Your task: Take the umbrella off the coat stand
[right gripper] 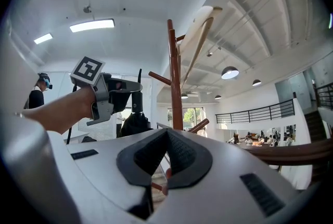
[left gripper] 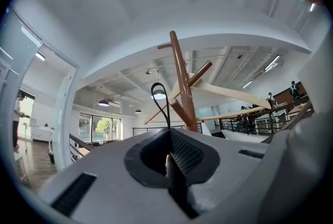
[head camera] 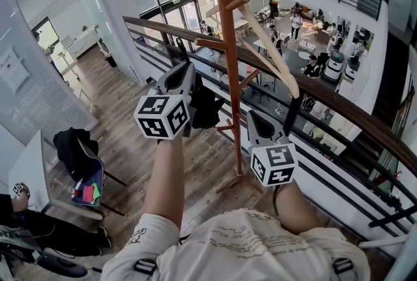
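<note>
Umbrella (head camera: 206, 107), a limp bundle of black fabric with a thin cord loop, hangs just beside the round reddish wooden coat stand (head camera: 226, 45), its loop clenched in the left gripper (left gripper: 169, 134)'s ribbed pads, while the right gripper (right gripper: 167, 137) is pinched closed on nothing.

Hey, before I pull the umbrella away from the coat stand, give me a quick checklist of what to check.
1. Left gripper shut on the strap loop: ok.
2. Strap loop free of the nearest peg: cannot tell, they overlap in the left gripper view.
3. Umbrella hanging below the left gripper's tip: ok.
4. Right gripper shut and empty, out of the way: ok.
5. Coat stand upright: ok.
</note>
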{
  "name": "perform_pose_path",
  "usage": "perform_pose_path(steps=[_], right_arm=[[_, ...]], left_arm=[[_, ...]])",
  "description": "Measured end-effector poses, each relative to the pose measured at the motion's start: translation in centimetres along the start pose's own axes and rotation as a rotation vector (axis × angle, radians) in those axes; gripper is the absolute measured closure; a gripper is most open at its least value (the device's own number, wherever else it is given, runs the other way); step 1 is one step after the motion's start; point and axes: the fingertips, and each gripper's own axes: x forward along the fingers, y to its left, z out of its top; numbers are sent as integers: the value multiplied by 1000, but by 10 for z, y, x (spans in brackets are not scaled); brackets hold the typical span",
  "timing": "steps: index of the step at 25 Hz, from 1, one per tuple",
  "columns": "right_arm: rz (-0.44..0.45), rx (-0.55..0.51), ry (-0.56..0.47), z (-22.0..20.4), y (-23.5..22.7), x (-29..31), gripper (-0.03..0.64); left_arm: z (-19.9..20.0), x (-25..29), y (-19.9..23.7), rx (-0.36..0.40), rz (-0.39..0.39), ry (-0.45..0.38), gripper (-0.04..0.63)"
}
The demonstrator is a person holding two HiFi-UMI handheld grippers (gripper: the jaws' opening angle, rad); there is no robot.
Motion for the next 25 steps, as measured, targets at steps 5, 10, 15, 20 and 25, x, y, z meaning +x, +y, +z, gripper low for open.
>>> perform_pose_path(steps=[5,10,15,20,25], right_arm=[[19,23,2,0,9,5,624],[31,46,-9,-2,18,14,624],[25,68,-54,-3,23,21,624],[15,69,-69,-3,26,22,624],[36,70,-36,-14,28,28,624]], left_arm=[[-10,-31,13,-14,64,9,591],[-22,-61,16,-1,110,16,591],[-48,-81,17,37,149,63,591],[-76,-98,22,11,190,92,591],[-107,-101,22,-7,208,135,591]])
